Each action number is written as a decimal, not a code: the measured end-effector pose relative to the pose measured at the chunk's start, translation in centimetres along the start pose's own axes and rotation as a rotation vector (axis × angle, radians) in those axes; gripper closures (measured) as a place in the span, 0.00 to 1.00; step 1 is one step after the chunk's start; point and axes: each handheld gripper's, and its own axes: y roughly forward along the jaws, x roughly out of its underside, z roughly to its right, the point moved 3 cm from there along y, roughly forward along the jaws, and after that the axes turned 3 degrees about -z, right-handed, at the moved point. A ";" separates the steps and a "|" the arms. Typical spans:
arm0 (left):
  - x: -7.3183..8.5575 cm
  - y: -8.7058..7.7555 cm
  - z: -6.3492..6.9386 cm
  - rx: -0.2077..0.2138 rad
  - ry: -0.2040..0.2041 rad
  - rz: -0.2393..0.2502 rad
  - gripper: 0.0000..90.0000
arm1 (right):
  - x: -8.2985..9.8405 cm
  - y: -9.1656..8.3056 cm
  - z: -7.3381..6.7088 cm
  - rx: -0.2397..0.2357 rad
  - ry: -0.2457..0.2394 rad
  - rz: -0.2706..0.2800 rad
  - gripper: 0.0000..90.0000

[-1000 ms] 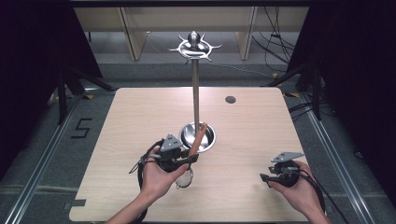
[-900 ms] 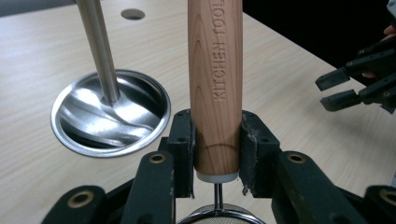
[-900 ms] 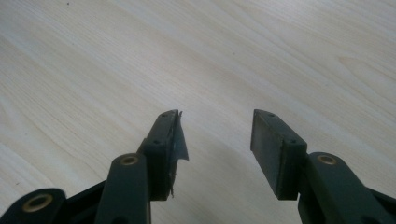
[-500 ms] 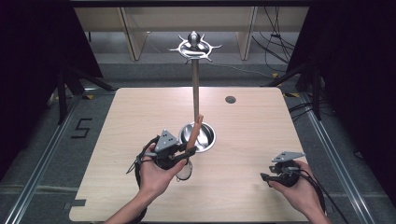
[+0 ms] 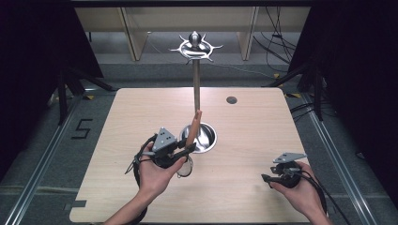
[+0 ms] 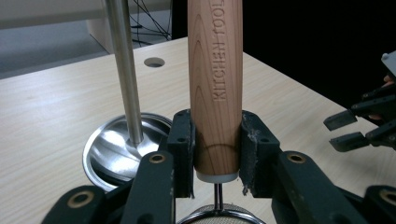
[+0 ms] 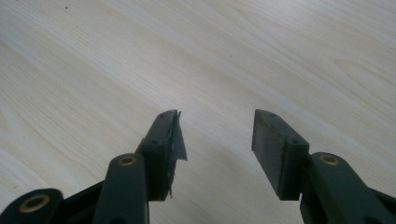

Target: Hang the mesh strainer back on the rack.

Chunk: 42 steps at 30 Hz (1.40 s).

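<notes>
My left gripper (image 5: 187, 149) is shut on the wooden handle (image 5: 192, 127) of a small sieve, near the handle's lower end. The handle (image 6: 215, 70), stamped KITCHEN TOOL, stands nearly upright between the pads. The sieve's wire rim (image 6: 217, 215) hangs below the jaws, and its mesh bowl (image 5: 184, 167) shows under the hand. Just behind stands a steel rack: a pole (image 5: 196, 89) on a round dish base (image 5: 207, 139), with a ring of hooks (image 5: 196, 47) at the top. My right gripper (image 5: 265, 178) rests open at the front right, with bare wood between its jaws (image 7: 215, 140).
The table (image 5: 253, 136) is light wood with a small round hole (image 5: 231, 100) behind the rack. From the left gripper view the pole (image 6: 123, 70) stands left of the handle, and the right gripper (image 6: 350, 128) shows far right. Dark curtains flank the table.
My left gripper has lifted a little and shifted slightly left with the sieve, so the handle's tip now stands higher against the pole. The right gripper has stayed put.
</notes>
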 end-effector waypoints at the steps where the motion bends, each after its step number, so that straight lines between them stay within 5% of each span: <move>1: -0.2 -0.1 -0.1 -0.008 0.009 0.008 0.75 | 0.0 -0.1 0.1 0.004 -0.011 -0.003 0.57; 7: -0.8 -0.5 -0.6 -0.020 0.002 0.035 0.75 | -0.1 -0.1 0.6 0.020 -0.038 0.012 0.57; 42: -3.2 -1.5 -1.1 -0.044 -0.005 0.105 0.75 | -0.2 -0.2 0.8 0.023 -0.018 0.023 0.57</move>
